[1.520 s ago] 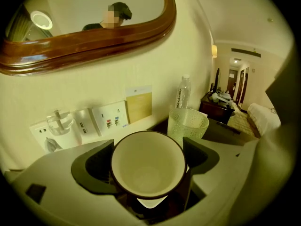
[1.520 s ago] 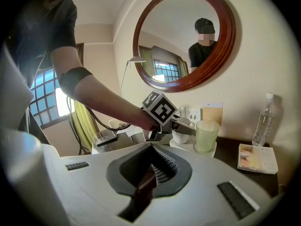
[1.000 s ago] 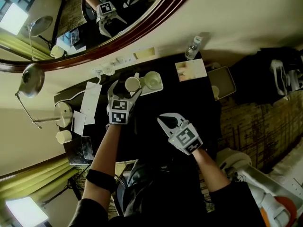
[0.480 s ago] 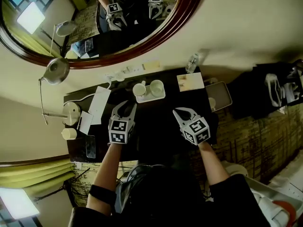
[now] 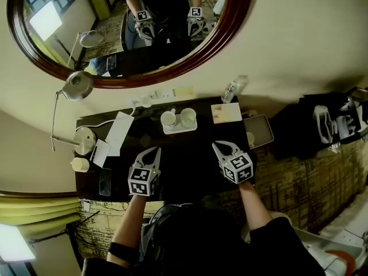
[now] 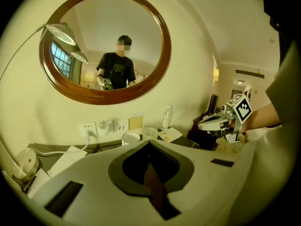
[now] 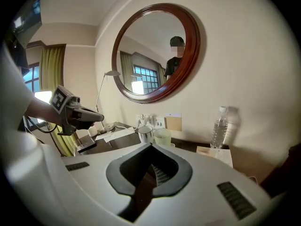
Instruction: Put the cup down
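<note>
A white cup (image 5: 168, 118) stands upright on a small white tray (image 5: 179, 129) at the back of the dark table, next to a pale green cup (image 5: 187, 117). My left gripper (image 5: 154, 151) hovers well in front of the tray, its jaws closing until they meet with nothing between them. My right gripper (image 5: 218, 146) is level with it on the right, shut and empty. In the left gripper view the white cup (image 6: 130, 138) shows beyond the joined jaw tips. The right gripper view has both cups (image 7: 145, 134) ahead.
A water bottle (image 5: 232, 88) and a card (image 5: 226, 112) lie at the back right, with a grey tray (image 5: 259, 131) at the table's right edge. A desk lamp (image 5: 77, 85), papers (image 5: 118, 132) and a small cup (image 5: 80, 164) fill the left side. A round mirror (image 5: 132, 27) hangs above.
My left gripper stood open round the white cup on the tray; it has let go, pulled back toward me and shut. The right gripper stayed shut and shifted a little.
</note>
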The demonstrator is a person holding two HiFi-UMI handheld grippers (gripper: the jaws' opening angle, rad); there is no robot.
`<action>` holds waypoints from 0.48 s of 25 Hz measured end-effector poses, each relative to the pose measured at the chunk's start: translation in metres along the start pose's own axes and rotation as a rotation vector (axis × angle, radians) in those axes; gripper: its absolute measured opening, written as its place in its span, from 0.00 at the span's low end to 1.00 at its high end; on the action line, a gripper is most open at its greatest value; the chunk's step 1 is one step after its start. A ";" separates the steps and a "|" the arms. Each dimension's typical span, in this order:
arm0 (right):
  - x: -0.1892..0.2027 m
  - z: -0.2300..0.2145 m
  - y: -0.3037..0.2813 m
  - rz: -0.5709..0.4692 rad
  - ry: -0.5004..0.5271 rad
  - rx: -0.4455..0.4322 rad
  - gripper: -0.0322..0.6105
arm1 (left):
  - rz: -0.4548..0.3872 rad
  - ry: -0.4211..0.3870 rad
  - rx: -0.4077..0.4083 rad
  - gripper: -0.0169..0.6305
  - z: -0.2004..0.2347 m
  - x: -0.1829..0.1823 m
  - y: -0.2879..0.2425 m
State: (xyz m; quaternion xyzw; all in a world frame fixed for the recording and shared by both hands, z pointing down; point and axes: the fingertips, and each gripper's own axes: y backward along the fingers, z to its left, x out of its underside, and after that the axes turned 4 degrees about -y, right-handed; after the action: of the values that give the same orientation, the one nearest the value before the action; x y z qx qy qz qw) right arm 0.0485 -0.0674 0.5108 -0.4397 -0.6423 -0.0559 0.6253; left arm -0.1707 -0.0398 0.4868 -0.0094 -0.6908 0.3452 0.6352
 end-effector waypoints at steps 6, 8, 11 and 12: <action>0.009 0.004 0.011 0.013 0.006 0.020 0.05 | -0.016 0.018 -0.027 0.03 0.000 0.011 0.022; 0.008 0.008 0.015 0.012 -0.002 0.018 0.05 | -0.023 0.010 -0.028 0.03 -0.004 0.008 0.030; 0.010 0.010 0.018 0.008 -0.006 0.020 0.05 | -0.027 -0.003 -0.027 0.03 -0.008 0.008 0.035; 0.011 0.010 0.019 0.007 -0.009 0.022 0.05 | -0.028 -0.007 -0.029 0.03 -0.007 0.009 0.036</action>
State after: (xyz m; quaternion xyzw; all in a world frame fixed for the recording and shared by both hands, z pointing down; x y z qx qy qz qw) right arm 0.0551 -0.0446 0.5092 -0.4352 -0.6441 -0.0447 0.6275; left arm -0.1812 -0.0047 0.4768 -0.0078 -0.6981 0.3262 0.6374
